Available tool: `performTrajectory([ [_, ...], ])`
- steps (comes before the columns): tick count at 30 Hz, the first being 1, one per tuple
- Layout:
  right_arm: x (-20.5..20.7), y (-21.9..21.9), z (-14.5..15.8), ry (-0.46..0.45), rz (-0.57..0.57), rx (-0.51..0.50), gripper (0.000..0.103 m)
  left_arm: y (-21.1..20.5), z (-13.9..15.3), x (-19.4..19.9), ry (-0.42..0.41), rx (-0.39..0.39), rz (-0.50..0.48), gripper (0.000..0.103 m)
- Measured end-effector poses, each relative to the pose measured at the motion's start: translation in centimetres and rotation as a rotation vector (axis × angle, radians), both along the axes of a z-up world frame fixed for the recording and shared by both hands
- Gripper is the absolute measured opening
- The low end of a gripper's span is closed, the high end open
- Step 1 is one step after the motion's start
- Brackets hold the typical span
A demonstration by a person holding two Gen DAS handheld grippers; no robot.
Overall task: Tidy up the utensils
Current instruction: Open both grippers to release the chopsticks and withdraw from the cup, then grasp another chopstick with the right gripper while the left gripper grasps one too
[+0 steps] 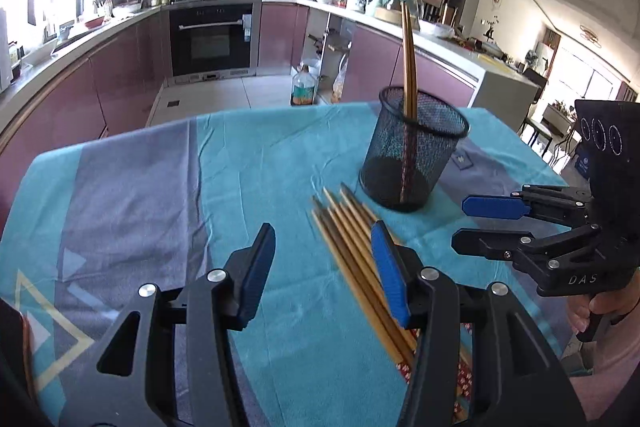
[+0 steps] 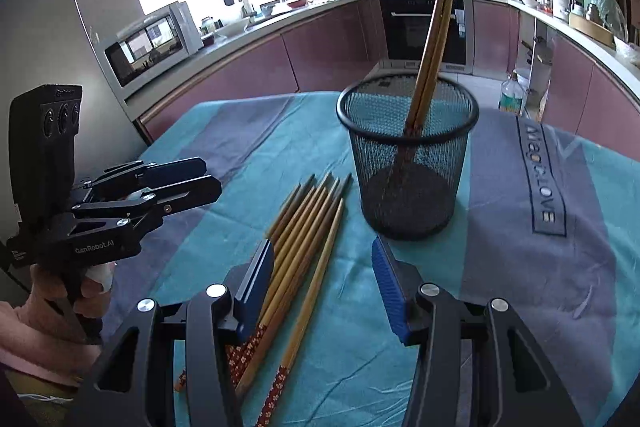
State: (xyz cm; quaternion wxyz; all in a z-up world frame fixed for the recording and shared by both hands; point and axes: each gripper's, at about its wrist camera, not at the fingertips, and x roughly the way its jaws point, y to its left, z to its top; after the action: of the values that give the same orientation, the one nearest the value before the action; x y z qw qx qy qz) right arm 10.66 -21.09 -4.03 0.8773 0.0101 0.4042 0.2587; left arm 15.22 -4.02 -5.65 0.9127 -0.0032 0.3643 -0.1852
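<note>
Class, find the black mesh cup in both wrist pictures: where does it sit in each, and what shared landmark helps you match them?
Left wrist view: the black mesh cup stands right of centre, beyond the loose chopsticks.
Right wrist view: the cup stands near centre, right of the loose chopsticks.
Shared landmark: the black oven behind.

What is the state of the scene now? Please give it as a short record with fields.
holder: black wire-mesh cup, upright on the blue and grey tablecloth
inside holder: two wooden chopsticks, leaning
on cloth: bundle of loose wooden chopsticks with red patterned ends, lying beside the cup
left gripper: open, holds nothing
right gripper: open, fingers above the bundle, holds nothing
</note>
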Motion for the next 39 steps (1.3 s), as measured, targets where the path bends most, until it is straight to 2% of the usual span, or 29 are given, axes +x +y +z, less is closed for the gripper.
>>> performTrajectory([
  [5,-0.6,0.7,-1.9,0.038,-0.013,-0.027,0.049,-0.3,-3.2,-0.8,0.071,0.023,-0.022,0.05],
  [10,-1.0,0.8,-2.6,0.042,-0.034,-0.038,0.049,-1.4,-4.7,-1.2,0.111,0.037,-0.024,0.05],
  [16,-1.0,1.0,-3.0,0.044,-0.042,-0.056,0.048,-2.5,-5.5,-1.1,0.139,0.072,-0.032,0.05],
  [28,-1.0,2.1,-3.7,0.04,-0.042,-0.086,0.047,-3.2,-5.5,-0.6,0.134,0.09,-0.031,0.05],
  [33,-1.1,2.2,-3.8,0.035,-0.044,-0.093,0.046,-3.1,-5.7,-0.6,0.132,0.095,-0.034,0.046],
  [35,-1.1,2.3,-3.8,0.033,-0.048,-0.098,0.045,-3.1,-5.8,-0.7,0.13,0.108,-0.038,0.04],
  [39,-1.0,2.3,-3.8,0.031,-0.053,-0.109,0.042,-2.8,-5.8,-0.6,0.128,0.107,-0.041,0.036],
])
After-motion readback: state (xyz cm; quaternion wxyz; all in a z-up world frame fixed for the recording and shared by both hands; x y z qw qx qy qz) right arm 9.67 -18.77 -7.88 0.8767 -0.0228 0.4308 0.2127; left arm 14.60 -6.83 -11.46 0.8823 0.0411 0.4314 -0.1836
